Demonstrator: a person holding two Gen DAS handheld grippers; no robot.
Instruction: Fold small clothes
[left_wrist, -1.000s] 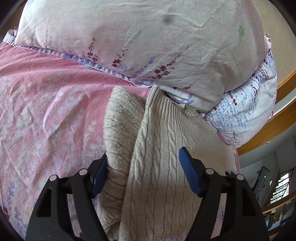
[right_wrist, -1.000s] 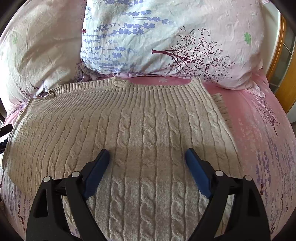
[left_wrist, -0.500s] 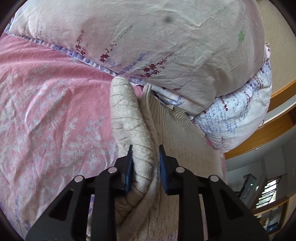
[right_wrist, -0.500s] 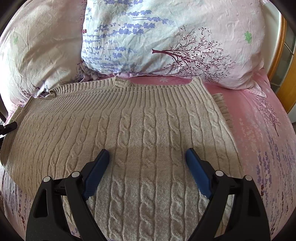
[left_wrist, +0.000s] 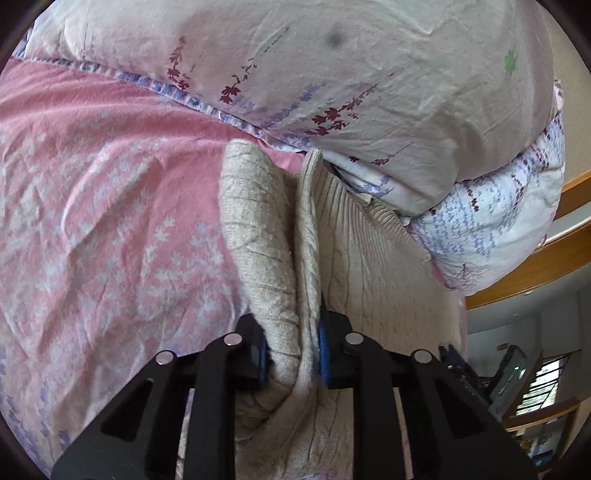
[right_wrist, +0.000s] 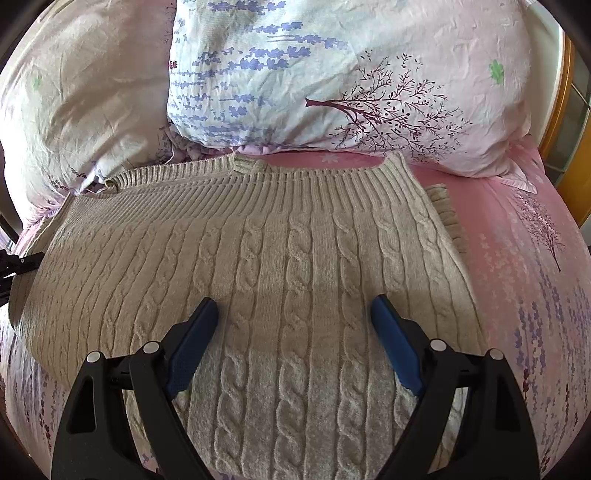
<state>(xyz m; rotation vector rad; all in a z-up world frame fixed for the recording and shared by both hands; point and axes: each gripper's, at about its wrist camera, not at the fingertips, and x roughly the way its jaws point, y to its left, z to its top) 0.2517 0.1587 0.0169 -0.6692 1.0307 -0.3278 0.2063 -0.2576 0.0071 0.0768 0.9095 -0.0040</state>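
Left gripper (left_wrist: 291, 354) pads mostly buried in the bunched sweater (left_wrist: 280, 295) fold; only thin blue slivers show. Sweater's lower part cut off at 6 o'clock in both views, hem unseen. Right wrist view: dark object (right_wrist: 14, 266) at 9 o'clock, cropped by edge, can't ID; sleeve (right_wrist: 448, 214) mostly tucked under body.

I see the sweater (right_wrist: 288, 258) lying flat on the bed (right_wrist: 517, 240), its ribbed edge towards two pillows (right_wrist: 332, 74) stacked behind it. My right tongs (right_wrist: 293, 339) hang spread above its middle, pads apart from the knit. My left tongs (left_wrist: 291, 354), just closing, pinch a bunched fold at the sweater's (left_wrist: 369, 277) left edge, bed (left_wrist: 92, 203) to its left.
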